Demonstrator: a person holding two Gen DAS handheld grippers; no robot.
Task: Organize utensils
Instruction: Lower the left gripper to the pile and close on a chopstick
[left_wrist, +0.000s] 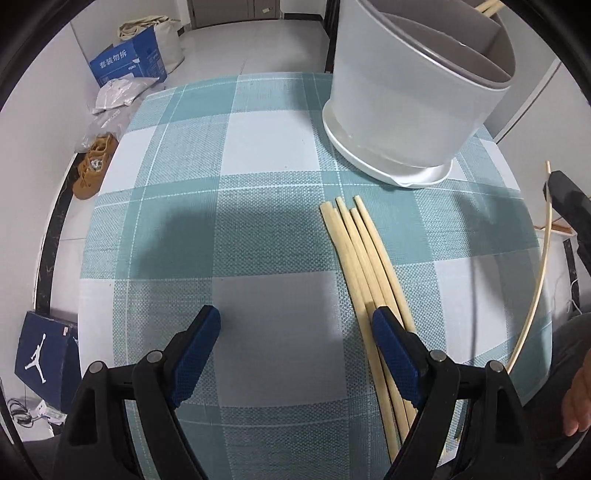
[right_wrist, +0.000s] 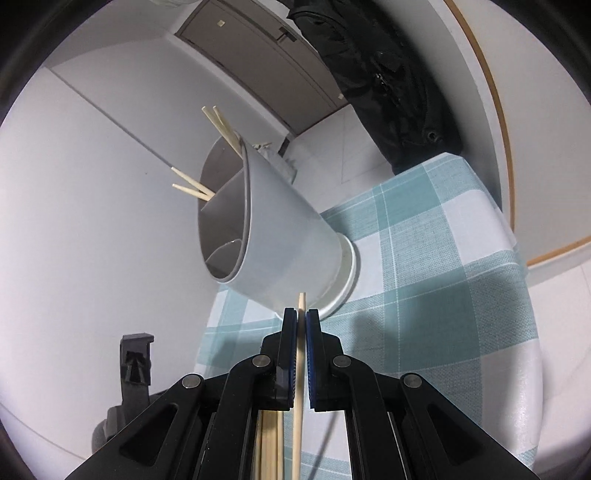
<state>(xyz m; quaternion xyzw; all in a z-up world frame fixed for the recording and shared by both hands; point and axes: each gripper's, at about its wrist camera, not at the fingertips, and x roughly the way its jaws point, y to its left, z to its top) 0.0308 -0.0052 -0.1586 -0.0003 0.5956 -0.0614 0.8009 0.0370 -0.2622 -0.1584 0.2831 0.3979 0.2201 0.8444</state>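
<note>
Checked teal-and-white tablecloth (left_wrist: 258, 221) over a table. Left gripper (left_wrist: 295, 321): fingers spread wide, grasping nothing; loose chopsticks (left_wrist: 354, 251) lie under its right finger. Right gripper (right_wrist: 301, 321): fingers clenched on a single chopstick (right_wrist: 302, 306), tip protruding ahead. Grey divided holder (right_wrist: 280, 236), four chopsticks inside, stands beyond the fingertips.

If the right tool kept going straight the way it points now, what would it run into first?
Probably the utensil holder. The right tool is shut on a single chopstick, and the stick's tip sits just in front of the holder's lower wall near its base, so the chopstick would touch first. Depth is hard to judge through the fisheye.
</note>
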